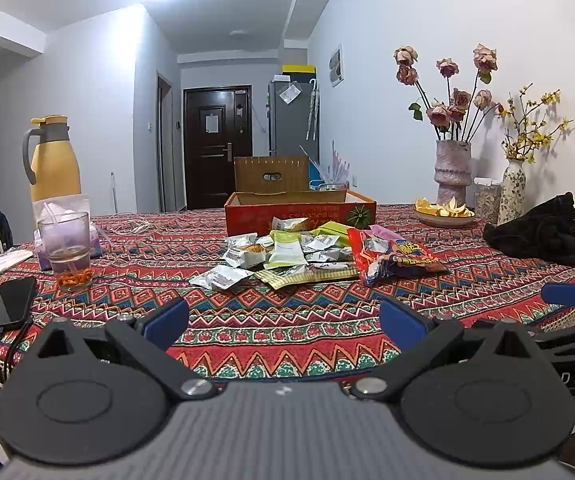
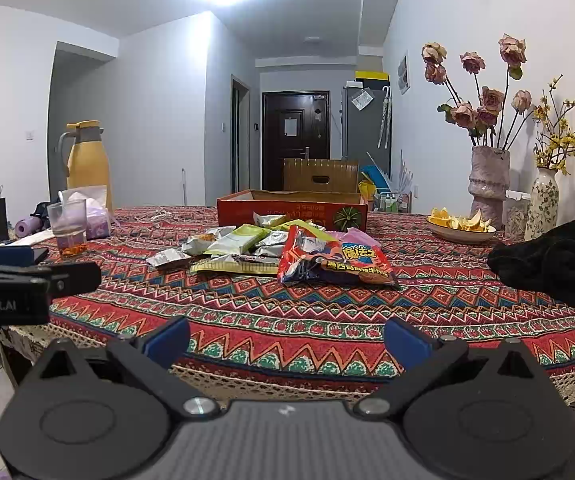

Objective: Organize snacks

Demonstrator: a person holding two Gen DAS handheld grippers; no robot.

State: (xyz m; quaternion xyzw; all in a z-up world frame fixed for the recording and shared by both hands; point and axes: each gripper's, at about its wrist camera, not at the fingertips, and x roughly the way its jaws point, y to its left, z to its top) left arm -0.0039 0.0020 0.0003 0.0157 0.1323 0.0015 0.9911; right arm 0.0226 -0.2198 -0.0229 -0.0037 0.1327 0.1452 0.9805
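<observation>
Facing the pile of snack packets (image 1: 287,256) from the near edge of the surface (image 1: 287,332), both grippers hang low and hold nothing. The left gripper (image 1: 285,322) has its jaws wide open, with only patterned cloth between them, and the right gripper (image 2: 287,338) is open just as wide and also empty. The packets lie straight ahead of both, in the middle of the surface, well apart from the jaws. The large red bag (image 2: 333,262) is at the right side of the pile, nearest to the right gripper, and its long axis runs across the view from left to right, so I judge that the right hand should take it from its near long edge. The small silver packets (image 1: 221,278) are at the left front and are closer to the left gripper. Just behind the pile stands the red cardboard box (image 1: 301,210), open at the top, and it seems the likely place for the snacks. The cloth between the jaws and the pile is free, so there is good room to go forward. On the left, a glass (image 1: 65,248) and a phone (image 1: 9,308) stand near the edge, and on the right a black cloth (image 2: 555,264) lies; wide side movements could touch them.
</observation>
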